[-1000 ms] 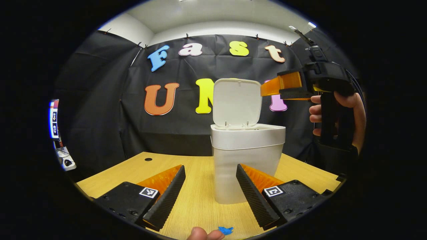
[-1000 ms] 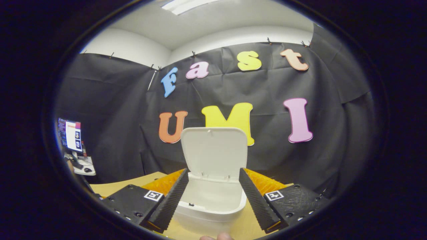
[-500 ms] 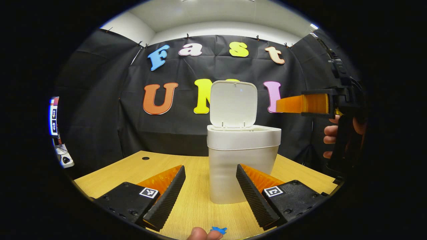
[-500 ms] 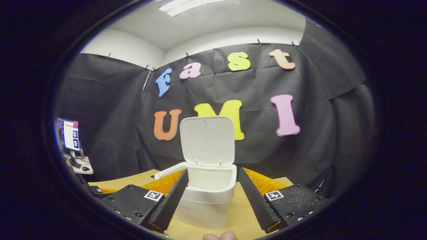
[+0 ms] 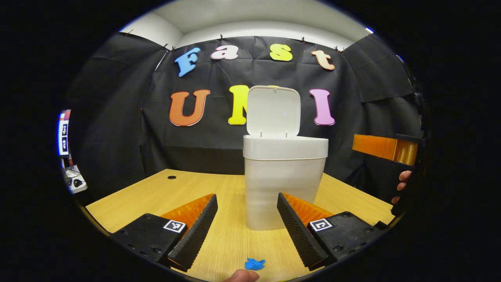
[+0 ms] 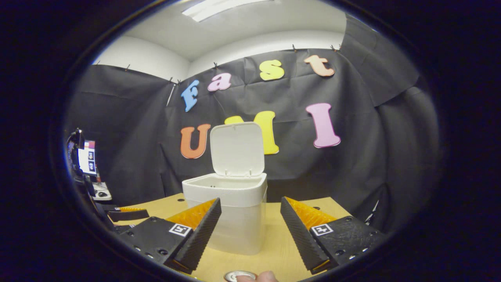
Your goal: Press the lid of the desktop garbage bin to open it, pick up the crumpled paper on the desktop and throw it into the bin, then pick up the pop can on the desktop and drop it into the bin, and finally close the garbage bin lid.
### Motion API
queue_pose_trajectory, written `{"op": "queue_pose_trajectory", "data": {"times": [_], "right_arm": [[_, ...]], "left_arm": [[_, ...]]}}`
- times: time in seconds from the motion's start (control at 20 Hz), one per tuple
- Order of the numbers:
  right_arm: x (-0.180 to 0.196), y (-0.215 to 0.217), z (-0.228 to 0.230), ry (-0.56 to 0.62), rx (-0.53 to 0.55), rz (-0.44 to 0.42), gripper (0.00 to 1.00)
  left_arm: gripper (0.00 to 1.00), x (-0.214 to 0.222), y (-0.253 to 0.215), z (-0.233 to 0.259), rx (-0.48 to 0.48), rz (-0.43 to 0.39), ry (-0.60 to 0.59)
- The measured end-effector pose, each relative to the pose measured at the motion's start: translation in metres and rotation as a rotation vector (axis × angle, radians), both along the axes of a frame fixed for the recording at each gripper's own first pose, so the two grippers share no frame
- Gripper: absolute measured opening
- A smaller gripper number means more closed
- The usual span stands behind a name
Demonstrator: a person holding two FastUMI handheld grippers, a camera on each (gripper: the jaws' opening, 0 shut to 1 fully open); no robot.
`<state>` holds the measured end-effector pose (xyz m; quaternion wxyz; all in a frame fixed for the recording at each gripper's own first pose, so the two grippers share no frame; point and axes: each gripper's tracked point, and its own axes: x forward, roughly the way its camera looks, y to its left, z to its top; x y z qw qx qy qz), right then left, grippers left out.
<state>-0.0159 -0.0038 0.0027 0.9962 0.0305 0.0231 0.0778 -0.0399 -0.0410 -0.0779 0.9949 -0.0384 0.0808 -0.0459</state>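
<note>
Presently: bin (image 5: pixel 285 184) upright mid-desk, lid (image 5: pixel 273 111) raised, ready for waste. Left gripper (image 5: pixel 246 225) and right gripper (image 6: pixel 250 233) both spread wide, empty, aimed at bin. Blue paper scrap (image 5: pixel 255 264) near left gripper; can top (image 6: pixel 238 276) below right gripper. Wooden desk (image 5: pixel 164 192), black-draped booth.

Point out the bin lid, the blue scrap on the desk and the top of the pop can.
bin lid (image 5: pixel 273 111), left gripper view, middle of its raised inner face.
blue scrap (image 5: pixel 255 264), left gripper view, its middle, on the desk.
pop can (image 6: pixel 235 276), right gripper view, its silver top rim.
</note>
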Motion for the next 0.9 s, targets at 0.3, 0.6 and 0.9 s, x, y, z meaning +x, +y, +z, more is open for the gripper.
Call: {"op": "queue_pose_trajectory", "data": {"times": [0.3, 0.6, 0.9], "right_arm": [[-0.028, -0.024, -0.037, 0.040, -0.011, -0.034, 0.96], [-0.045, -0.034, -0.068, 0.078, -0.020, -0.031, 0.96], [-0.053, -0.030, -0.088, 0.086, -0.037, 0.009, 0.96]], "left_arm": [[0.99, -0.026, -0.005, -0.039, 0.012, 0.000, 0.064], [0.99, -0.044, -0.013, -0.086, 0.029, -0.008, 0.172], [0.99, -0.055, -0.024, -0.130, 0.017, -0.013, 0.284]]}}
